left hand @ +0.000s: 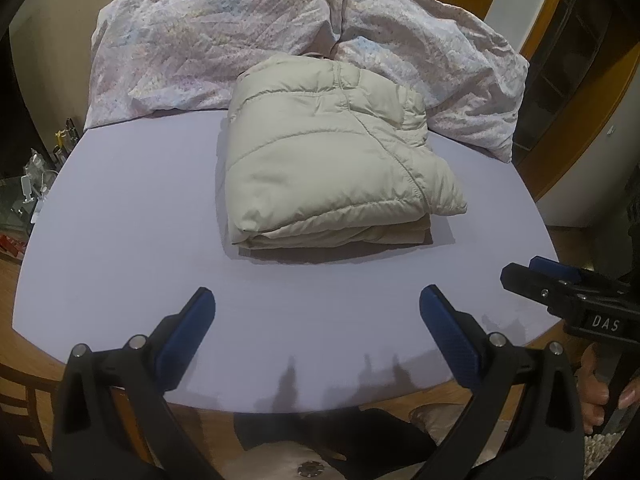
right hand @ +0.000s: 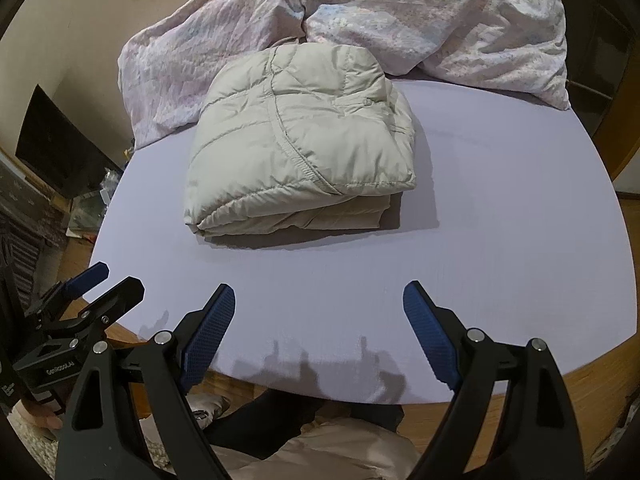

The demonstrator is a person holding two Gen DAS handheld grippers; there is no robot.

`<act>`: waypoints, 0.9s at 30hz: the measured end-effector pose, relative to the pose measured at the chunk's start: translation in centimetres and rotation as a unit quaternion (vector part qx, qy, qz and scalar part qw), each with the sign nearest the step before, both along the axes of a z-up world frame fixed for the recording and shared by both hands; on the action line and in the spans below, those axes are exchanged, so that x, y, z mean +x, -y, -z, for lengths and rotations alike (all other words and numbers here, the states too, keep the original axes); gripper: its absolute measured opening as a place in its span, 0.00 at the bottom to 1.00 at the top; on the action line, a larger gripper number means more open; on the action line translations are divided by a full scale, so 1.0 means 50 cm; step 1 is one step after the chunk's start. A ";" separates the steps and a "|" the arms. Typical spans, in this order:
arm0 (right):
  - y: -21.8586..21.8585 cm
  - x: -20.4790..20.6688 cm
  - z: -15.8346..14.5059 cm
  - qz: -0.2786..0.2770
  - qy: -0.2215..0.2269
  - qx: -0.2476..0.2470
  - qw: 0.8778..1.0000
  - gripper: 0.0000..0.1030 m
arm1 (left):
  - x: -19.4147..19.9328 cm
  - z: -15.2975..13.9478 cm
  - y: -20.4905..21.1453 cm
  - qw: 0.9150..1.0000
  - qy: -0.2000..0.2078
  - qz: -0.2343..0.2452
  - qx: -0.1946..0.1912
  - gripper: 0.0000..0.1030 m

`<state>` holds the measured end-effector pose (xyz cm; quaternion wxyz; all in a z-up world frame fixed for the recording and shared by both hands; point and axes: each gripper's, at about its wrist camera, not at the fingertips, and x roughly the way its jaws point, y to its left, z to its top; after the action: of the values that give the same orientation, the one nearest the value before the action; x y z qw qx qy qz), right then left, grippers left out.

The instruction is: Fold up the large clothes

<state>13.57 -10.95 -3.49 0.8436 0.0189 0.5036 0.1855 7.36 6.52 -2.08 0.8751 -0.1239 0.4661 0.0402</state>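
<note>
A beige quilted jacket (left hand: 328, 156) lies folded into a thick bundle on the lilac table top (left hand: 120, 240); it also shows in the right wrist view (right hand: 304, 144). My left gripper (left hand: 316, 300) is open and empty, held over the near part of the table, apart from the jacket. It also shows at the left of the right wrist view (right hand: 116, 276). My right gripper (right hand: 318, 296) is open and empty, also short of the jacket. It shows at the right edge of the left wrist view (left hand: 520, 270).
A crumpled pink-and-blue patterned duvet (left hand: 224, 40) is heaped along the table's far side, touching the jacket's back; it also fills the top of the right wrist view (right hand: 420, 12). The table top (right hand: 520, 240) ends in a wooden rim near me. Clutter (left hand: 36, 176) sits left of the table.
</note>
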 end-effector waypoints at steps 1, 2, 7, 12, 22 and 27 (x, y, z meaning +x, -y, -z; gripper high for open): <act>0.000 0.000 0.000 0.000 0.000 0.002 1.000 0.85 | -0.001 0.000 -0.001 1.000 0.001 0.000 -0.003 0.98; 0.000 -0.001 0.001 -0.001 0.000 0.003 1.000 0.85 | -0.001 -0.001 -0.001 1.000 0.003 0.000 -0.006 0.98; 0.002 -0.003 -0.001 -0.003 0.002 0.010 1.000 0.85 | -0.002 -0.003 -0.009 1.000 0.008 -0.001 -0.019 0.98; 0.004 -0.003 -0.001 -0.003 0.002 0.013 1.000 0.85 | -0.004 -0.003 -0.012 1.000 0.011 -0.004 -0.025 0.98; 0.001 -0.007 0.001 -0.005 0.000 0.013 1.000 0.85 | -0.005 -0.002 -0.014 1.000 0.011 -0.005 -0.027 0.98; -0.001 -0.007 0.005 -0.005 -0.001 0.014 1.000 0.85 | -0.006 -0.002 -0.015 0.999 0.011 -0.006 -0.029 0.98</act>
<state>13.20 -10.88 -3.72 0.8416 0.0278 0.5021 0.1969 7.04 7.29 -1.98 0.8760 -0.1526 0.4566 0.0304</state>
